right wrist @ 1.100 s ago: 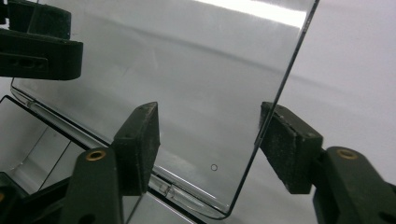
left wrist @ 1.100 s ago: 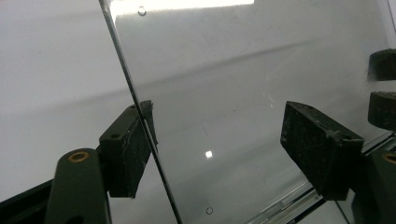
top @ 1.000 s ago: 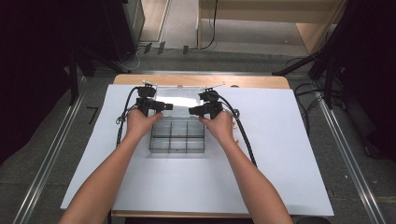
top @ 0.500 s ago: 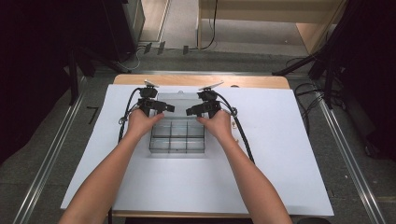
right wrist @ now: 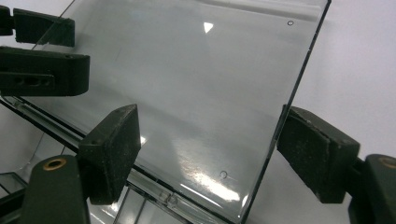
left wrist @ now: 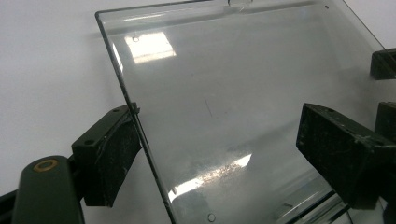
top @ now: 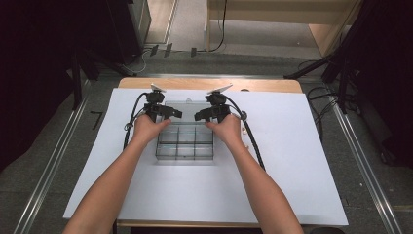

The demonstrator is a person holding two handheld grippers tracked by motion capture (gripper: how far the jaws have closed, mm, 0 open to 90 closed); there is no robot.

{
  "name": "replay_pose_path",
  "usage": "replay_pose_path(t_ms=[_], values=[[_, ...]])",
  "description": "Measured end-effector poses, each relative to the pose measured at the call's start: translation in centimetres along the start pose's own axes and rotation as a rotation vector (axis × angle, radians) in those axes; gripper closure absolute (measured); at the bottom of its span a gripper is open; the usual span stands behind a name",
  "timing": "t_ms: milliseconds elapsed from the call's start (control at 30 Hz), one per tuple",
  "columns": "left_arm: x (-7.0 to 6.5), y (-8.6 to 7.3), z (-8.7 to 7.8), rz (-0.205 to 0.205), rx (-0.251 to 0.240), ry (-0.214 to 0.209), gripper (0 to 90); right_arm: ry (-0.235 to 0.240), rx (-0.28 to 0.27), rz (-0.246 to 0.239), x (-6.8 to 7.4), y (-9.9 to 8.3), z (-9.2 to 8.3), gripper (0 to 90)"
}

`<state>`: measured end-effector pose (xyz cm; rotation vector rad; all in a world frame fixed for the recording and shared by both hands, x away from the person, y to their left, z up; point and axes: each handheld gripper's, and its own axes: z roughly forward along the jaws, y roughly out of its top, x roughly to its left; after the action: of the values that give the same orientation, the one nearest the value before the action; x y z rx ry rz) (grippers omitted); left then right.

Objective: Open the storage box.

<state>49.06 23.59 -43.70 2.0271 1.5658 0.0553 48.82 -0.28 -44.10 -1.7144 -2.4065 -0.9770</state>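
a wooden table (top: 204,84) carries a big white sheet (top: 297,161) that covers nearly all of its top, and the person's two forearms reach up over the sheet from the near edge. just behind both claws, toward the person, sits a clear plastic organizer box (top: 184,144) with small compartments. its clear lid (top: 187,108) is swung back on the far side and lies between the two claws.

the left gripper (top: 165,112) is at the lid's left side and the right gripper (top: 204,115) at its right side, their tips pointing at each other across it and apart.

in the left gripper view, the left gripper (left wrist: 219,140) stands wide open: the lid's left edge (left wrist: 140,135) touches the corner of one jaw pad, while the other pad hangs over the clear panel, and nothing is pinched. the other claw's black tips peek in beyond the far pad.

in the right gripper view, the right gripper (right wrist: 205,149) is likewise spread wide, straddling the lid's right edge (right wrist: 285,116), which sits just beside one pad; the other pad is over the panel near the hinge rail (right wrist: 93,144). whether that pad touches the plastic i cannot tell.
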Motion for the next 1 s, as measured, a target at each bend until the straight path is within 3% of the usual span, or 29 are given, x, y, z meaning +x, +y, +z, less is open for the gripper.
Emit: replay_pose_path(t_ms=[67,533,767,1000], values=[[0.1,0.0,0.1,-0.017,0.004,-0.009,14.5,0.011,0.016,0.018,-0.2,0.1,0.1,22.8],[0.4,-0.2,-0.3,-0.005,0.019,-0.019,16.2,0.043,0.034,0.039,-0.7,0.0,-0.3,28.6],[0.1,-0.3,-1.6,0.046,-0.002,0.019,17.2,-0.011,0.020,-0.040,-0.4,-0.2,-1.3,34.3],[-0.7,-0.4,-3.6,0.077,-0.044,0.004,17.5,-0.007,-0.020,-0.068,-0.4,-0.7,-3.0,37.2]])
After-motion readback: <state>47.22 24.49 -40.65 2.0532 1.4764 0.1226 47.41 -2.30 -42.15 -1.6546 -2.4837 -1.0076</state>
